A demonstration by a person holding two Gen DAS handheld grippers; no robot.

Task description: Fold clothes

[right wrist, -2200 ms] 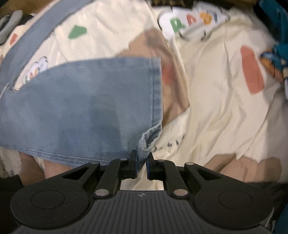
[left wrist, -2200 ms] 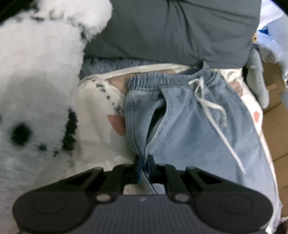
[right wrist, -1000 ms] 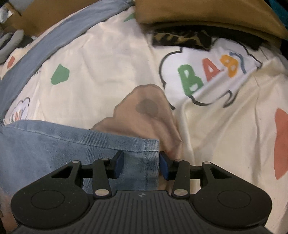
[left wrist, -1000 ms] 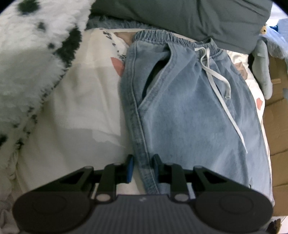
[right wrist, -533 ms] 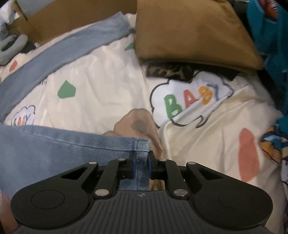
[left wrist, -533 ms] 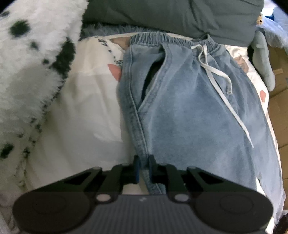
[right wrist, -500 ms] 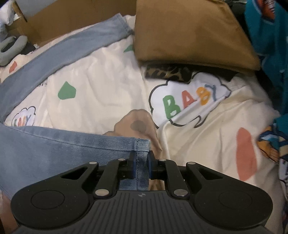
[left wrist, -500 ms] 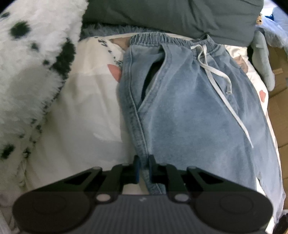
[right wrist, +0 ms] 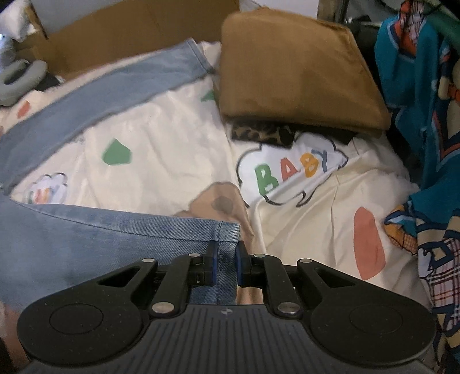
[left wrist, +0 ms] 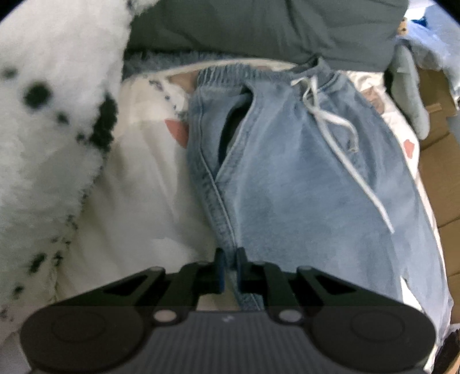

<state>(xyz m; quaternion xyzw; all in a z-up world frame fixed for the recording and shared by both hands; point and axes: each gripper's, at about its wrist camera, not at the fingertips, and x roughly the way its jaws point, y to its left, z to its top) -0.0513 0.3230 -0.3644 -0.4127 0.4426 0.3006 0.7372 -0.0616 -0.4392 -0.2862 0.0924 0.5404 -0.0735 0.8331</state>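
Observation:
Light blue jeans (left wrist: 302, 178) with an elastic waist and a white drawstring (left wrist: 339, 138) lie on a cream printed bed sheet (left wrist: 138, 184). My left gripper (left wrist: 229, 256) is shut on the jeans' left side seam, below the pocket opening. In the right wrist view my right gripper (right wrist: 225, 250) is shut on the hem corner of the near trouser leg (right wrist: 115, 238). The other leg (right wrist: 100, 95) stretches away to the upper left across the sheet (right wrist: 178, 149).
A white fluffy black-spotted blanket (left wrist: 49, 120) lies left of the jeans. A grey pillow (left wrist: 273, 26) lies behind the waistband. A folded brown garment (right wrist: 293, 72) sits on a leopard-print item (right wrist: 258, 132). Teal patterned clothes (right wrist: 425, 120) hang at right. Cardboard (right wrist: 129, 31) lines the far edge.
Both grippers closed from open a second ago, the left on the side seam, the right on the hem. Since half a second ago both views have shifted slightly; the grips hold.

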